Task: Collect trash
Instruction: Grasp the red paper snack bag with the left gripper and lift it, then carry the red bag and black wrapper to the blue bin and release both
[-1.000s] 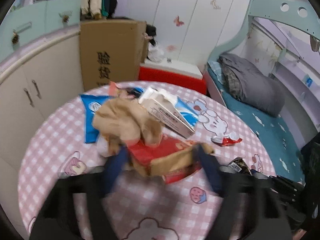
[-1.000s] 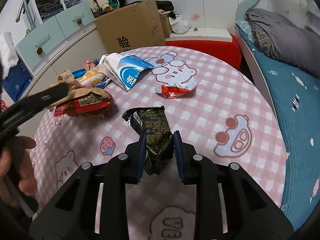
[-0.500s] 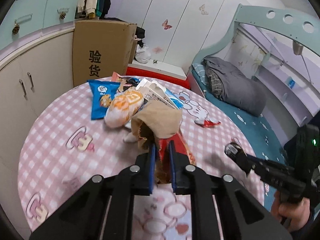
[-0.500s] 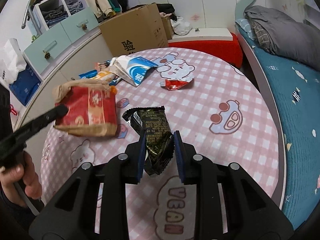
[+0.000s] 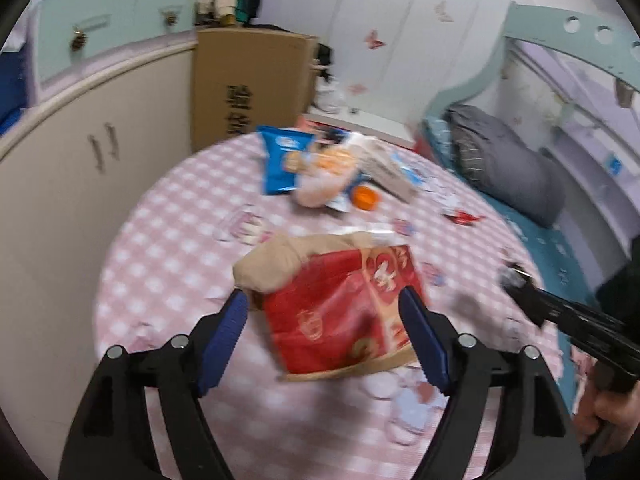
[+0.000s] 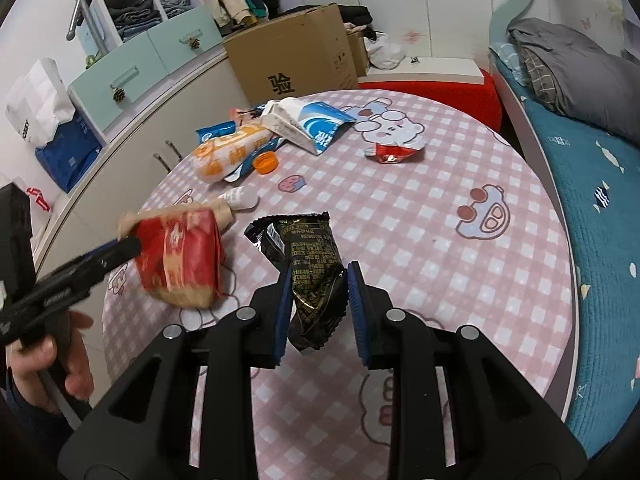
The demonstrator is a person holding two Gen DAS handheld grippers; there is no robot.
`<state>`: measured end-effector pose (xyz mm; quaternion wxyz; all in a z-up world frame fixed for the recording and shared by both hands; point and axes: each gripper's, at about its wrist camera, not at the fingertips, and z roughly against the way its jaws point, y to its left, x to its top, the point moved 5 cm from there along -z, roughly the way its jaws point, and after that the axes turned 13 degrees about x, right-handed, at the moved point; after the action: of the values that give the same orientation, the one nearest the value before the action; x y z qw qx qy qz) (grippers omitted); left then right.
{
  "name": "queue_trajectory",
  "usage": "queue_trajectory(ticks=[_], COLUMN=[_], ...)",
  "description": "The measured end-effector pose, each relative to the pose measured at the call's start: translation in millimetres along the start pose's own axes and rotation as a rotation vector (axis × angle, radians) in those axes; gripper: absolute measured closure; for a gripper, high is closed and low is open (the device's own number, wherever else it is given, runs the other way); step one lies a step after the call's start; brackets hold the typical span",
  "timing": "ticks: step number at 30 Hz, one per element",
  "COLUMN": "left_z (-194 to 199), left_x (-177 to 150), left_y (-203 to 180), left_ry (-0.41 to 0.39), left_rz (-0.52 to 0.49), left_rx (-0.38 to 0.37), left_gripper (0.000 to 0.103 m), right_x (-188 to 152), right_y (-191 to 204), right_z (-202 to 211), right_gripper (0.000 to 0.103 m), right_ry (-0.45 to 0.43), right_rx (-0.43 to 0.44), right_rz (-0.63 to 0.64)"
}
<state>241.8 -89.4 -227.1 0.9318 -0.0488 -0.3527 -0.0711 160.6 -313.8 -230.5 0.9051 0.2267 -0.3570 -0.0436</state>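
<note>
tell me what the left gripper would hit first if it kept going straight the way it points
Most likely the red and tan paper bag, which sits right between the open blue pads of the left gripper; its jaws have just been opening. Beyond the bag lies the pink checked table. Blur leaves depth uncertain.

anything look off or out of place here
The red and brown paper bag hangs crumpled between the left tool, whose jaws have just been opening wide. An orange bottle cap lies loose among wrappers.
</note>
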Motion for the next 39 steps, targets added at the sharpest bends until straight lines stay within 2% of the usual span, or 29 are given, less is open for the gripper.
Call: queue_trajectory(ticks=[3, 6, 9, 11, 12, 13, 15, 16, 19, 21, 23, 24, 25, 29, 35, 39], left_z=[-0.8, -3.3, -22.7, -29.4, -26.1, -16.4, -1.2, 4.1, 4.9, -2.0, -9.4, -15.0, -23.3, -8.6, 38.8, 60.3], left_x=[8.0, 23.9, 40.4, 40.9, 40.8, 38.6, 28.8, 17.3, -3.4, -9.2, -7.9, -6.8, -4.7, 10.2, 20.4, 20.4], left_y=[19.4, 30.5, 22.2, 17.2, 14.1, 8.4, -7.4, -21.2, -48.0, -62.9, -65.7, -66.8, -66.5, -57.9, -26.0, 6.5], left_ry=[-0.016, -0.037, 0.001, 0.043, 0.048, 0.022, -0.022, -0.037, -0.078, -0.093, -0.099, -0.092, -0.059, -0.072, -0.138, -0.172], left_rz=[0.026, 0.039, -0.039, -0.05, -0.051, -0.066, -0.15, -0.247, -0.437, -0.519, -0.544, -0.545, -0.533, -0.441, -0.255, -0.145], left_rx=[0.024, 0.007, -0.056, -0.079, -0.117, -0.17, -0.208, -0.182, -0.093, -0.038, -0.011, -0.006, -0.014, -0.089, -0.184, -0.173], left_gripper=[0.027, 0.026, 0.023, 0.024, 0.024, 0.024, 0.024, 0.023, 0.023, 0.023, 0.025, 0.035, 0.06, 0.073, 0.076, 0.076], right_x=[0.2, 0.2, -0.3, -1.1, -1.8, -2.4, -2.9, -3.4, -4.0, -3.8, -4.5, -4.9, -5.3, -5.9, -0.6, 3.7], right_y=[1.2, 0.2, -2.3, -3.5, -3.7, -4.5, -7.3, -8.6, -9.2, -8.5, -6.6, -5.6, -4.4, 1.4, 24.3, 53.0], right_z=[-0.8, -2.4, -7.9, -9.5, -9.1, -8.7, -9.3, -9.8, -11.6, -11.3, -10.7, -10.0, -9.2, -1.6, 2.6, -2.5], right_gripper=[0.076, 0.076, 0.076, 0.076, 0.076, 0.076, 0.076, 0.076, 0.076, 0.076, 0.076, 0.076, 0.076, 0.076, 0.076, 0.076], right_ry=[0.002, 0.004, 0.01, 0.011, 0.011, 0.009, 0.011, 0.012, 0.014, 0.011, 0.008, 0.006, 0.004, -0.01, -0.026, -0.022], right_rx=[0.0, -0.001, -0.004, -0.006, -0.006, -0.006, -0.012, -0.014, -0.015, -0.012, -0.01, -0.009, -0.009, -0.01, 0.024, 0.074], right_rz=[0.001, -0.003, -0.014, -0.019, -0.02, -0.023, -0.031, -0.032, -0.036, -0.035, -0.033, -0.033, -0.033, -0.028, -0.003, 0.027])
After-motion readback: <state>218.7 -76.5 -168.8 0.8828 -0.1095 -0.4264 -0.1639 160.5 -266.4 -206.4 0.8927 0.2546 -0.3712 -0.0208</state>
